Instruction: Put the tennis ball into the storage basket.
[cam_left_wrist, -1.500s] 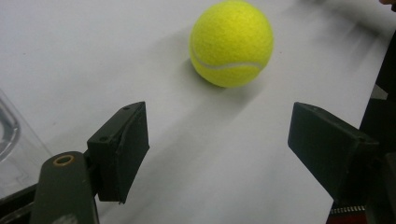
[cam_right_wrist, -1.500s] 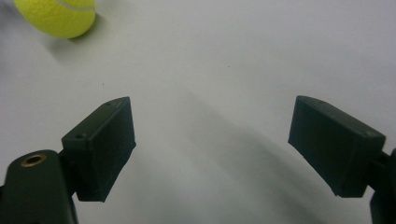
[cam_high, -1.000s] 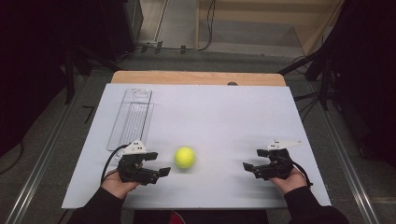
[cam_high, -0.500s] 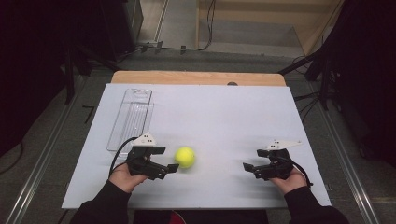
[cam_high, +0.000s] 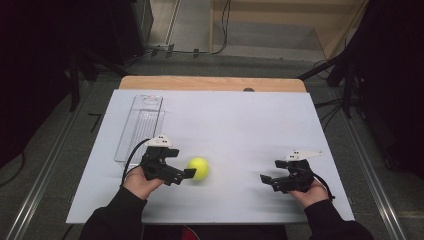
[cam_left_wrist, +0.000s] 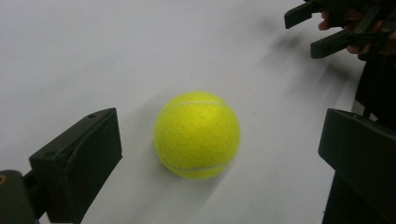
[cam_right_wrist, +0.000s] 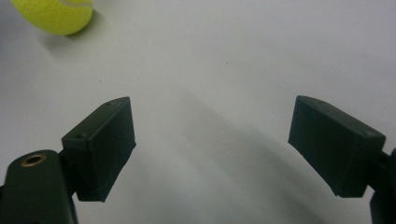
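While my left tongs (cam_left_wrist: 219, 154) have just been opening, their jaws now stand spread wide, with the tennis ball (cam_left_wrist: 197, 134) just ahead of the gap and touching neither pad. It rests on the tabletop (cam_high: 240, 125), yellow-green and fuzzy, with a pale seam curving over its top and bottom. My right tongs (cam_right_wrist: 212, 149) are spread too, holding nothing; from them the ball sits well off to the upper left, cut off by the frame edge. Farther off, the right tongs look smeared in the left gripper view.
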